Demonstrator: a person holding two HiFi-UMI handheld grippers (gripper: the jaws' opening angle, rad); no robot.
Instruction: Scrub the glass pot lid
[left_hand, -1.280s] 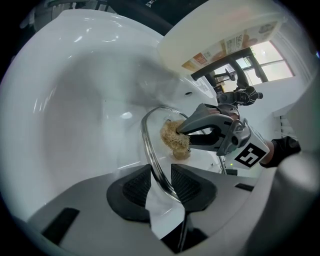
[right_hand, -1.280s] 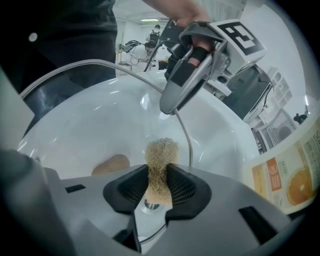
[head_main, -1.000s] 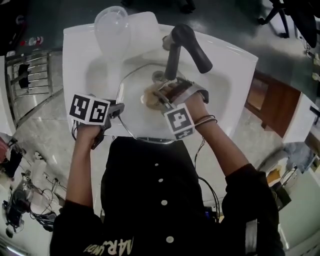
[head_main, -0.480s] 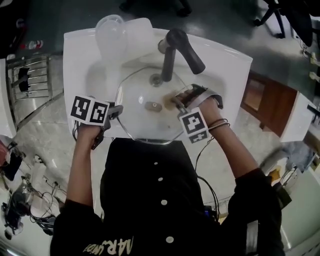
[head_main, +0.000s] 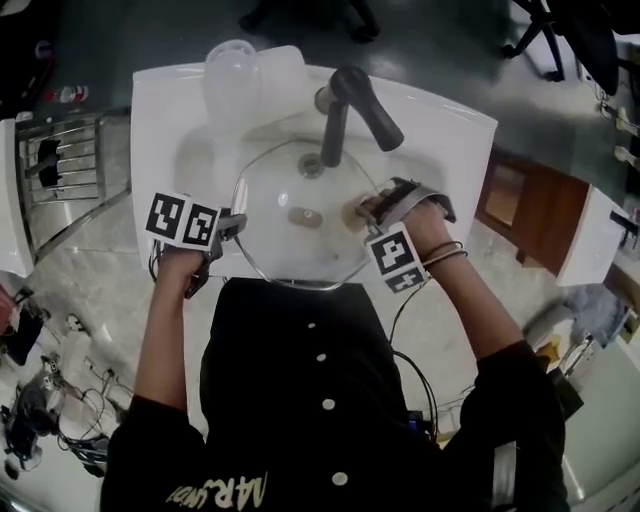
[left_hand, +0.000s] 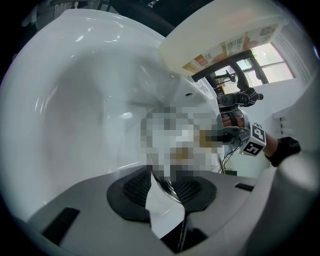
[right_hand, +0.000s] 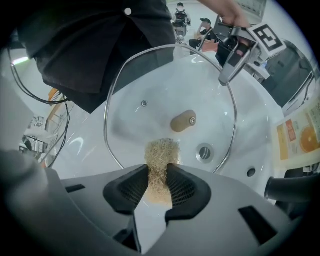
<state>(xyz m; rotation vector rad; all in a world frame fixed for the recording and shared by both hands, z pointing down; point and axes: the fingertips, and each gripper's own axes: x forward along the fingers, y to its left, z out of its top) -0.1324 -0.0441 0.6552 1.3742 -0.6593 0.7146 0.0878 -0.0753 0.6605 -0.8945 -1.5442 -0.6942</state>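
Glass pot lid (head_main: 285, 250) in a white sink (head_main: 160, 130), held by one claw and met by a scrub pad in the other.
The lid lies at frame centre below the faucet (head_main: 360, 95), with its knob (head_main: 303, 215) near its middle. The left claw (head_main: 232, 226) is clamped on the lid's metal rim at its left edge. The right claw (head_main: 368, 212) points down and pinches a beige scrub pad (right_hand: 161, 152), set on the glass right of the knob.

The right gripper (head_main: 360, 212) has slid its scrub pad (right_hand: 161, 162) rightward, uncovering the lid knob (head_main: 304, 215).
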